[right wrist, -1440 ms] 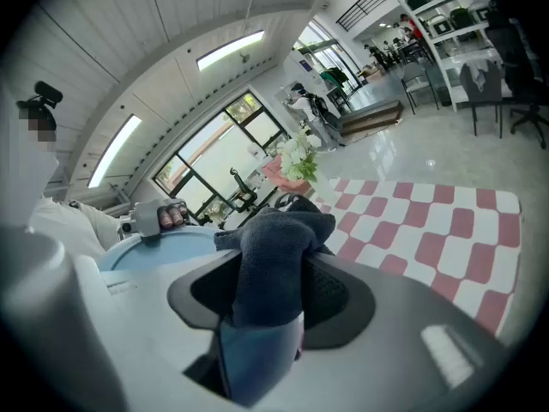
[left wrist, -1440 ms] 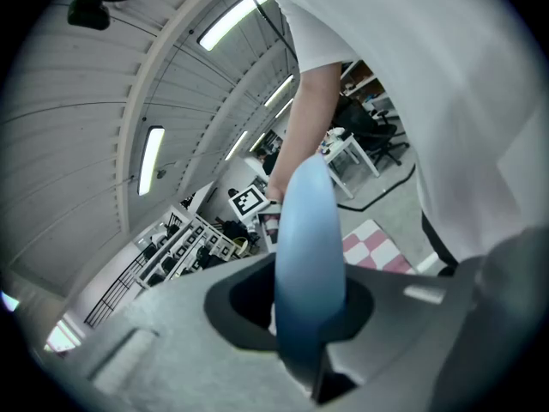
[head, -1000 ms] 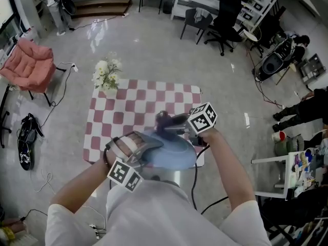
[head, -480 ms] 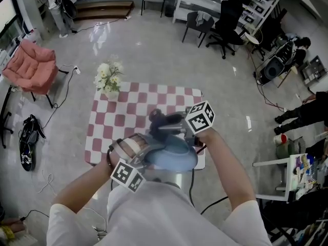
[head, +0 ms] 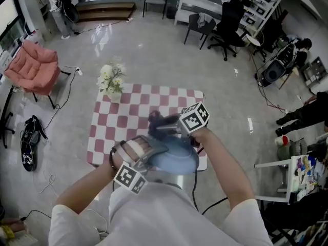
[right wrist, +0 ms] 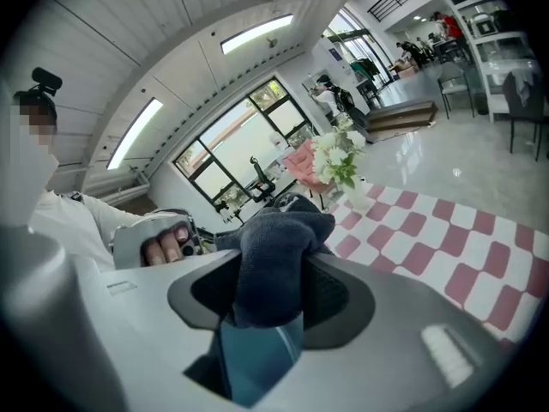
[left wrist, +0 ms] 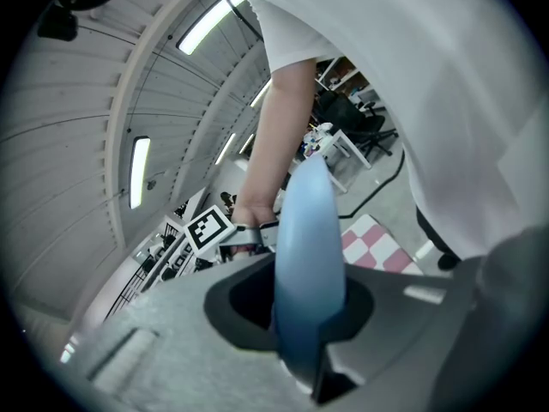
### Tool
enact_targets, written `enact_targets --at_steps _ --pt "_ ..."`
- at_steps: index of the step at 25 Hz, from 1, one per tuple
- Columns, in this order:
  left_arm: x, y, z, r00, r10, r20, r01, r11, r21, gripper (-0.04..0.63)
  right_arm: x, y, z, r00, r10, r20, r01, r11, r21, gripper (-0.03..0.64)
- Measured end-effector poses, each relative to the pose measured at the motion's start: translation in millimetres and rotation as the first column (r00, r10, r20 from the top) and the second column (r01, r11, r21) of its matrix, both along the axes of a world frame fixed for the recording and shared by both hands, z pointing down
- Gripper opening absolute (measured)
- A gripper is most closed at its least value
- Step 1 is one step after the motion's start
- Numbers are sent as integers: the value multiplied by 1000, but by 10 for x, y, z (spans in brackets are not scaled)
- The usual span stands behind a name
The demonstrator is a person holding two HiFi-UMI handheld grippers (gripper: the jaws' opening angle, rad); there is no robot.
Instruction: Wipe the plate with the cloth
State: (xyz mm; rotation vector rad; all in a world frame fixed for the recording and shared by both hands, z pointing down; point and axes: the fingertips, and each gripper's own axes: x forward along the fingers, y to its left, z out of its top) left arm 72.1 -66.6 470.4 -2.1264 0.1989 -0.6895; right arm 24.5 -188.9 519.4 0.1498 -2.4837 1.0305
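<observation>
Plate edge-on, tight between left gripper jaws; cloth likewise between right gripper jaws

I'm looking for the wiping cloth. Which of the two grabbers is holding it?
The right gripper: its jaws pinch the dark cloth. The left gripper grips the edge of the blue plate instead.

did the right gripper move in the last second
Yes, a little. The right gripper, shut on the cloth, has shifted left over the plate, away from the right edge of the checked tablecloth, toward the flowers.
</observation>
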Motion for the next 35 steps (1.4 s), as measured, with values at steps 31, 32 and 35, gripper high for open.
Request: enact_targets --at_steps 31,32,35 --pt "-732 -754 264 963 -266 -47 258 957 -134 51 1062 -93 9 921 342 185 -321 938 -133 202" --pt "-752 -786 276 959 -279 -48 269 952 -143 51 1072 -88 -11 918 344 197 -324 937 -130 202" --pt "-838 -898 312 944 -325 -50 312 933 -178 51 1052 -66 -112 901 360 242 -337 932 -134 202"
